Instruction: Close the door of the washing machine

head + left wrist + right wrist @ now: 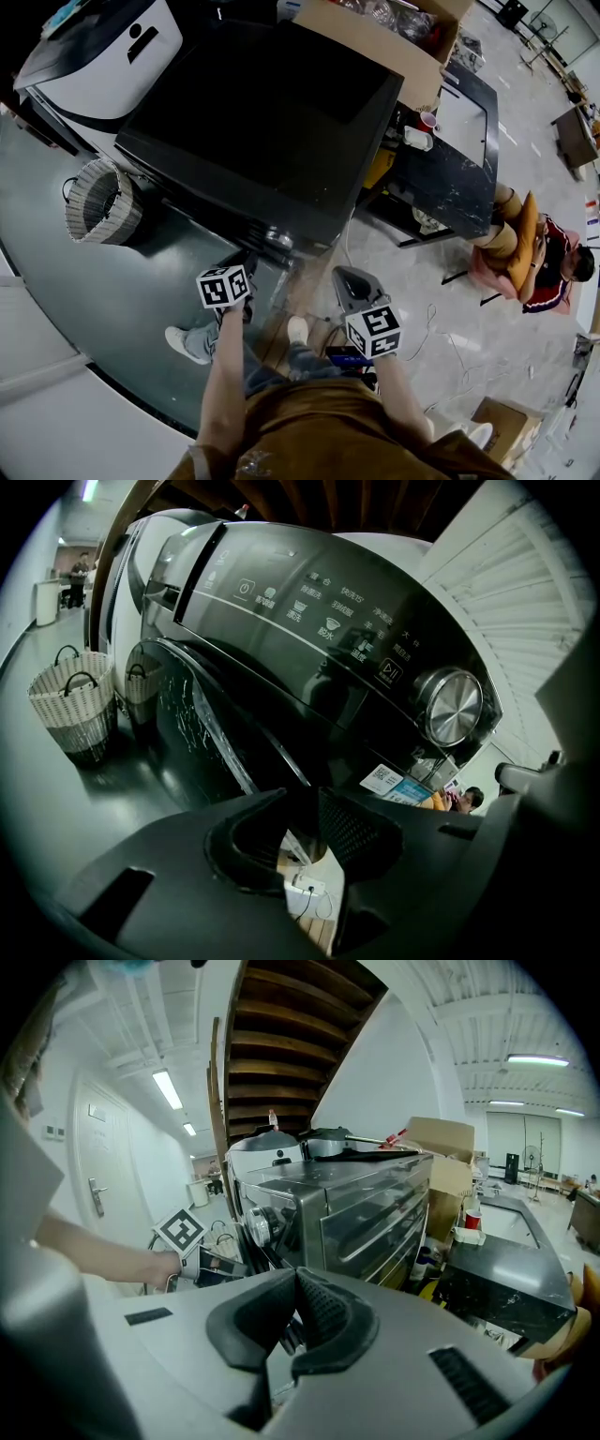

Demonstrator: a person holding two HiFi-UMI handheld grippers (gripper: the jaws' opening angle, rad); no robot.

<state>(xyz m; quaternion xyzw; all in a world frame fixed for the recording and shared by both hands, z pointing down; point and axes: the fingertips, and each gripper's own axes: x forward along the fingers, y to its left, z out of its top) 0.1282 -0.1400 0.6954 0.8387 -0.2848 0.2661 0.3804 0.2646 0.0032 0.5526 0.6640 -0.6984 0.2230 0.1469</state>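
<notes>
The black washing machine (272, 122) fills the middle of the head view. Its control panel (309, 602) and steel knob (453, 705) show in the left gripper view, and the glossy dark door (216, 733) curves down below them. My left gripper (305, 808) is at the machine's front (246, 262), jaws apart. The door's rim runs down into the gap between them, and floor shows through beside it. My right gripper (342, 274) hangs to the right, off the machine (347, 1204), pads together (295, 1279) on nothing. The left gripper (211, 1267) shows there too.
A woven basket (103, 202) stands left of the machine (70, 705), beside a white appliance (103, 56). To the right are a cardboard box (384, 37), a black table (450, 178) and a seated person (534, 253). A power strip (309, 888) lies on the floor.
</notes>
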